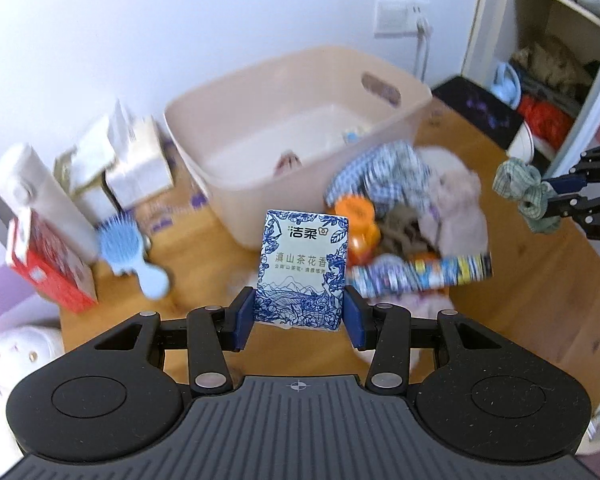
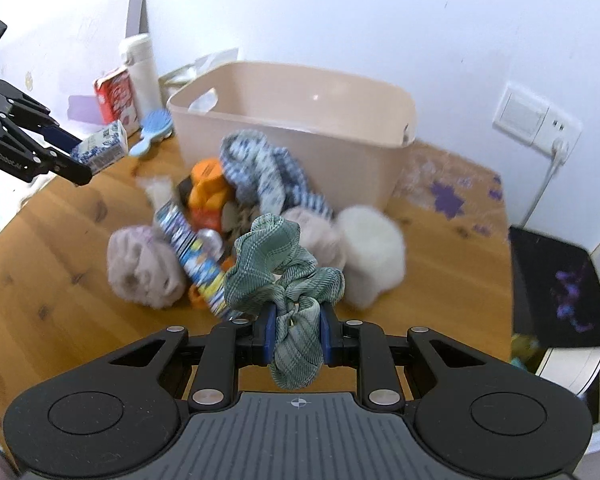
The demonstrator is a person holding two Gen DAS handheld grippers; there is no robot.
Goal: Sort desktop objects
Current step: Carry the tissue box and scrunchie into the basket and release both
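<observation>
Taking the beige tub (image 1: 300, 120) as the landmark: far left of it a white flask (image 1: 40, 196) leans by a red carton (image 1: 48, 272), with a blue hairbrush (image 1: 136, 252) nearer the tub. In front of the tub, the left tongs (image 1: 299, 316) clamp a blue-and-white tissue pack (image 1: 302, 268) upright between their pads, clear of the wooden table (image 1: 540, 300). Right of the pack, against the tub's front wall, lies a blurred heap, seemingly scrunchies and small toys, including a blue checked scrunchie (image 2: 260, 176). Further right, the right tongs (image 2: 298, 334) are closed on a green scrunchie (image 2: 284, 268), which hangs above the table.
</observation>
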